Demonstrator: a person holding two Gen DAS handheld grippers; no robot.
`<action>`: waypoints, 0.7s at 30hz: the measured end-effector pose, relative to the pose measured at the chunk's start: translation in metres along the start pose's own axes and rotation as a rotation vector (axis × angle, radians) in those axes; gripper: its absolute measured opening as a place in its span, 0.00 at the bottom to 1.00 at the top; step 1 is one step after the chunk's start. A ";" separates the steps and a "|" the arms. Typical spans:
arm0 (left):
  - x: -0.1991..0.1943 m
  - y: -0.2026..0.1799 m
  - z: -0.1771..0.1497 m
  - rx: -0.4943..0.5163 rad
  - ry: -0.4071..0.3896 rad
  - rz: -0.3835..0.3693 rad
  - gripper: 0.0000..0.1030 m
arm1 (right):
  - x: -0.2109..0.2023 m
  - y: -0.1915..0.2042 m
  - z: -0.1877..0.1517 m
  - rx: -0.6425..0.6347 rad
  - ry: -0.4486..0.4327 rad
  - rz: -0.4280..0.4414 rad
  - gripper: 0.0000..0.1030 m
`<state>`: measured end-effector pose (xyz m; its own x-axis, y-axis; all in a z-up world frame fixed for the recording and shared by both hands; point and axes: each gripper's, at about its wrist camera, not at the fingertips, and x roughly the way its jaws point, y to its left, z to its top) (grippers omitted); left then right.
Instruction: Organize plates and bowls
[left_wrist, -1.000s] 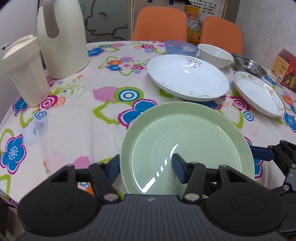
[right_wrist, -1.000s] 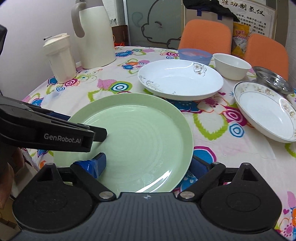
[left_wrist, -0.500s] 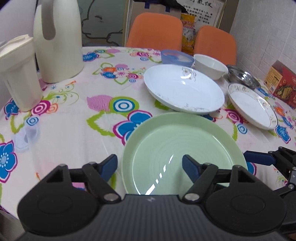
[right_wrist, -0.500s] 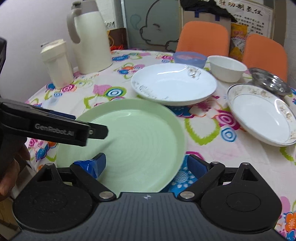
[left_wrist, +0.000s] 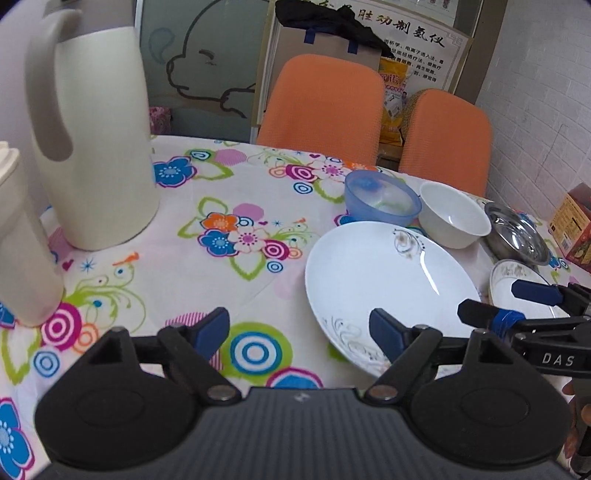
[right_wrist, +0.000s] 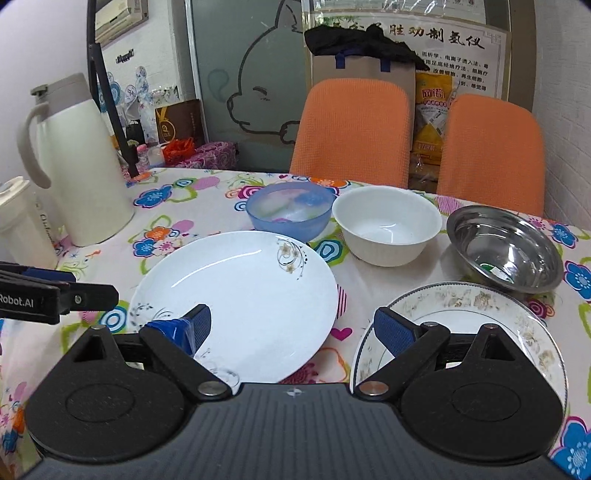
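At the far left of the flowered tabletop (right_wrist: 207, 221) a cream cup (right_wrist: 22, 225) and a tall cream jug (right_wrist: 79, 170) are seen standing upright, close to each other. The left claw (left_wrist: 299, 328) is held above the cloth with its blue-padded jaws spread wide and nothing gripped between them; its right pad is seen over the near rim of the large white plate (right_wrist: 240, 299). This plate is shown lying flat near the middle of the tabletop. Just behind it a blue bowl (right_wrist: 290, 210) and a white bowl (right_wrist: 386, 223) are set side by side, nearly touching, with a steel bowl (right_wrist: 504, 247) further right. In front of the steel bowl a smaller plate with a patterned rim (right_wrist: 461, 299) is seen, just beside the large white plate. The right claw (right_wrist: 291, 328) is likewise wide open and empty, its left pad seen over the white plate and its right pad over the patterned plate. Two orange chairs (right_wrist: 354, 129) are placed behind the tabletop, and a red box (left_wrist: 574, 225) is visible at the far right edge.
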<state>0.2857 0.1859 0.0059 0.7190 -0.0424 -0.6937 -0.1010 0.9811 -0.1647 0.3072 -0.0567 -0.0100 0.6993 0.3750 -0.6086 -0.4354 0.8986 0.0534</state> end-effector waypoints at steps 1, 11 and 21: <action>0.012 0.000 0.007 -0.006 0.018 -0.004 0.80 | 0.009 -0.001 0.002 -0.003 0.015 0.006 0.80; 0.078 -0.011 0.027 0.013 0.115 -0.014 0.80 | 0.057 0.006 0.002 -0.066 0.112 0.025 0.82; 0.080 -0.018 0.018 0.070 0.097 0.005 0.74 | 0.047 0.023 -0.010 -0.057 0.062 -0.023 0.84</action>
<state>0.3580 0.1681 -0.0341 0.6482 -0.0522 -0.7596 -0.0541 0.9920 -0.1143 0.3242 -0.0206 -0.0457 0.6736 0.3384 -0.6571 -0.4531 0.8915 -0.0054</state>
